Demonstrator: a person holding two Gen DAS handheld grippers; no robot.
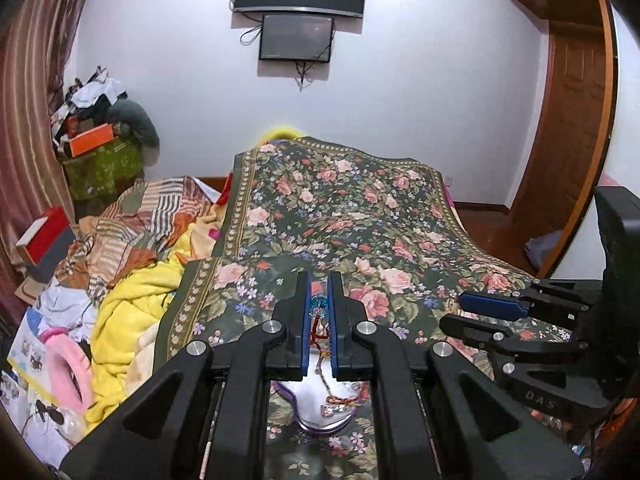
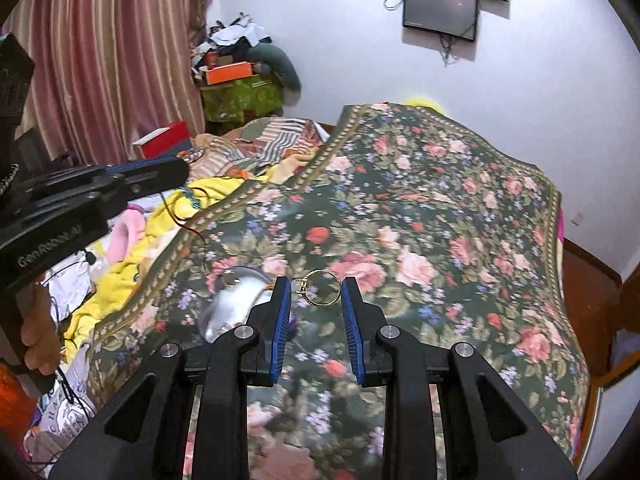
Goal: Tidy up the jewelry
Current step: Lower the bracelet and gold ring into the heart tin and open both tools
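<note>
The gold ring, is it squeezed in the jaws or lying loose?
Squeezed, it seems. The gold ring sits upright between the right gripper's jaws, its band reaching both blue pads, above the flowery blanket.

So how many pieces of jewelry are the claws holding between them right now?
2. A red-string bracelet with a blue bead is pinched in the left claw, above the dish. A gold ring sits between the right claw pads. More may be hidden.
</note>
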